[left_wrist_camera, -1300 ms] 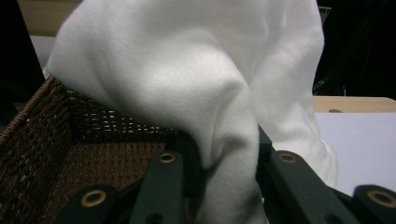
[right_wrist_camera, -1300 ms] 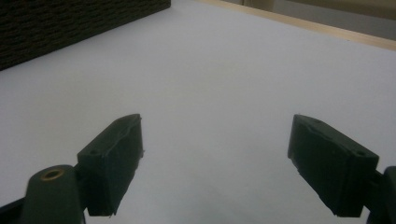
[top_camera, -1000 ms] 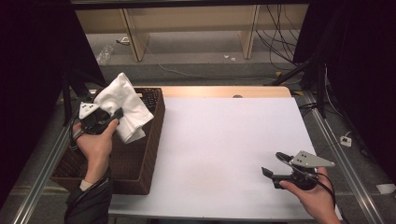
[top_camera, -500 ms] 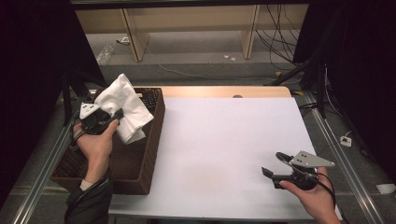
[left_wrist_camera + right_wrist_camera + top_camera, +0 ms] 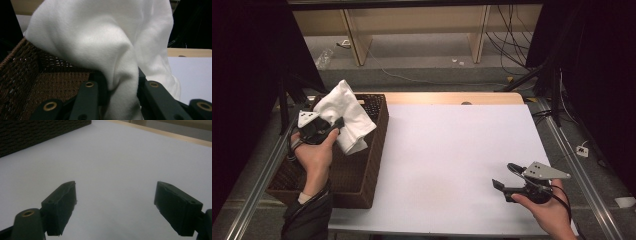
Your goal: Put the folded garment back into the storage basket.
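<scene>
Cloth [image 5: 344, 116], white, sits pinched in the left gripper [image 5: 332, 126] jaws at centre-left of frame, lifted above the wicker basket [image 5: 362, 175], prob. so it hangs free for spreading. Right gripper [image 5: 507, 177] hovers lower right over bare worktop [image 5: 452, 150], jaws wide w/ nothing between, likely ready to take a corner.

A white table surface [image 5: 452, 150] is lying across the middle of the scene, and a light wooden edge [image 5: 452, 98] is showing along its far side. Behind the table, pale wooden shelf legs [image 5: 354, 37] are standing on a grey floor [image 5: 422, 50], where black cables [image 5: 507, 35] are trailing at the right. Metal rails [image 5: 577, 165] are running along both sides of the table, and a small white plug [image 5: 582, 149] is lying beside the right one.
</scene>
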`<state>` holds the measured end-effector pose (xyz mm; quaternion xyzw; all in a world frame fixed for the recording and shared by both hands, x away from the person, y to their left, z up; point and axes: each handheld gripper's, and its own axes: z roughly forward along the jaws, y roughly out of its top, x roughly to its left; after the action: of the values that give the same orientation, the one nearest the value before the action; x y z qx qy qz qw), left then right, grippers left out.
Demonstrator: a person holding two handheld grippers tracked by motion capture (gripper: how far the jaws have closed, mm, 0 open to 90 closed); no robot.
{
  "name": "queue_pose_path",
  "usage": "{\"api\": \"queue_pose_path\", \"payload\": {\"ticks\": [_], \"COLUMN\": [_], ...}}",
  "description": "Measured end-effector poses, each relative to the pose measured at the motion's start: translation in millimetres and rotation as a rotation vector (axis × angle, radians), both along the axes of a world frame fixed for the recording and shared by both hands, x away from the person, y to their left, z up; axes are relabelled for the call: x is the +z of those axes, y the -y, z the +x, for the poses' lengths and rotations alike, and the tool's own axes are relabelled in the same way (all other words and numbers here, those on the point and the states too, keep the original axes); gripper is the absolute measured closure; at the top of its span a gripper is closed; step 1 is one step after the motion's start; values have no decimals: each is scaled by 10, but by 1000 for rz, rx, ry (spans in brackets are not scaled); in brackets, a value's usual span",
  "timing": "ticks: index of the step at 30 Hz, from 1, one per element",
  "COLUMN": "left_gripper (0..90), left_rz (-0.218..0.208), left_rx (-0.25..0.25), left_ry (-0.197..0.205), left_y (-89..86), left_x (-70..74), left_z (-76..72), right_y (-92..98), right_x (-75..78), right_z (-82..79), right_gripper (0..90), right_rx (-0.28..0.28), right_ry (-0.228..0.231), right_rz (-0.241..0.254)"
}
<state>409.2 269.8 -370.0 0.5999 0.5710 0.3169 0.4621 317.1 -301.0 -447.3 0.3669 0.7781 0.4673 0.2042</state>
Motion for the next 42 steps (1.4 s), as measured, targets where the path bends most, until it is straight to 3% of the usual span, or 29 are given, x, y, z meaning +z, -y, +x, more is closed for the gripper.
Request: {"api": "queue_pose_path", "payload": {"ticks": [42], "left_gripper": [736], "left_rz": [-2], "left_rx": [5], "left_ry": [-26], "left_y": [-21], "left_x": [-67], "left_z": [31], "right_y": [-1], "right_x": [-6], "right_z": [4], "right_gripper": [187], "right_rx": [2], "right_ry": [2], "right_rz": [4]}}
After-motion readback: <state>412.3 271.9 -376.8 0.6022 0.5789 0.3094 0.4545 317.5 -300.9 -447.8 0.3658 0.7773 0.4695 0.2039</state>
